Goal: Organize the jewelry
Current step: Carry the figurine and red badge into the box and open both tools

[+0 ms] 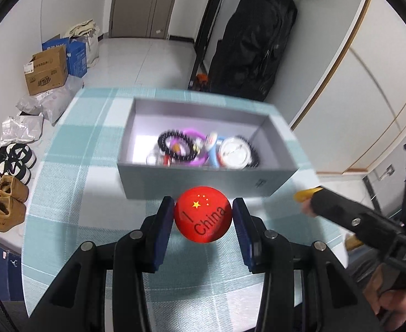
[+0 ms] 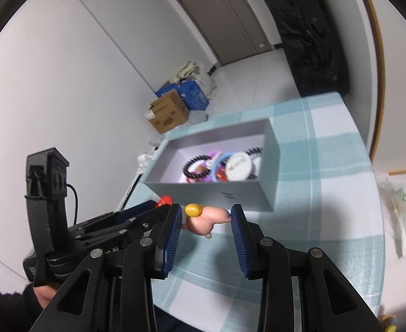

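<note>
Left wrist view: the left gripper (image 1: 203, 217) has its blue pads clamped on a red round badge (image 1: 203, 218), the face printed with yellow stars and the word "China", held just this side of the grey box (image 1: 200, 185). The box sits open on the teal checked tablecloth (image 1: 73, 166). Inside it lies a blurred tangle: a black bead bracelet (image 1: 175, 146), a purple ring-shaped band (image 1: 196, 135), a light blue band (image 1: 213, 156) and a white round tin (image 1: 235, 153). To the right, the right gripper (image 1: 306, 200) comes in from the side with something yellow at its tip.

Right wrist view: the right gripper (image 2: 206, 217) has its jaws set narrow, gripping a small pink figure with a yellow cap (image 2: 203, 218), pads touching it on both sides. The figure hangs over the cloth, just in front of the box's near wall. To the left, the left gripper (image 2: 158, 207) shows a sliver of the red badge at its tip. Beyond the table, cardboard boxes (image 2: 169, 113) stand against the wall.
</note>
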The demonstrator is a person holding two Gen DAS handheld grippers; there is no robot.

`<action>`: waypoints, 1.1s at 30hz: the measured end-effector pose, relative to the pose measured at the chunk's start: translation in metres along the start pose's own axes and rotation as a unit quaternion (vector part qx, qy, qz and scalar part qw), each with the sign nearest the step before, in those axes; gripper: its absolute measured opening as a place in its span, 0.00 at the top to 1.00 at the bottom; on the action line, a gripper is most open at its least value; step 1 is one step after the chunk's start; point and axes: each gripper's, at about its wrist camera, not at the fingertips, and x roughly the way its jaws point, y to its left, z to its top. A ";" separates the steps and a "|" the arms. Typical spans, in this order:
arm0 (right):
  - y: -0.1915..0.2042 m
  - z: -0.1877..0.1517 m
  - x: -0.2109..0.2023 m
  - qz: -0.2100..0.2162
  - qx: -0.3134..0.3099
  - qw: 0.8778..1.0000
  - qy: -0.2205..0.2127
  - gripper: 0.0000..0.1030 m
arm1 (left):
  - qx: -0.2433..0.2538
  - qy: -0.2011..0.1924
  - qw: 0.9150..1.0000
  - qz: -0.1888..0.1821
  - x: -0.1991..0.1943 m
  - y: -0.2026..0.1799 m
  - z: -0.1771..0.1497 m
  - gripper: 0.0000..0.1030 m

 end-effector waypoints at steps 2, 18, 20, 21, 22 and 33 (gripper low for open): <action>0.006 0.003 0.000 0.001 -0.007 1.000 0.000 0.66 | -0.002 -0.011 1.000 -0.007 -0.008 0.000 0.005 0.64; 0.036 0.037 0.000 0.016 -0.079 0.997 -0.019 0.66 | 0.009 -0.050 0.999 -0.008 -0.021 0.007 0.032 0.64; 0.034 0.039 0.001 0.016 -0.081 0.996 -0.017 0.66 | 0.010 -0.049 0.999 -0.008 -0.019 0.009 0.035 0.64; 0.033 0.041 0.002 0.015 -0.083 0.996 -0.017 0.66 | 0.010 -0.049 0.999 -0.008 -0.017 0.009 0.037 0.64; 0.032 0.042 0.004 0.014 -0.086 0.996 -0.017 0.66 | 0.011 -0.048 0.999 -0.009 -0.016 0.009 0.038 0.64; 0.009 0.066 0.035 0.017 -0.073 0.997 -0.007 0.66 | 0.008 -0.016 1.000 -0.016 0.017 0.018 0.056 0.64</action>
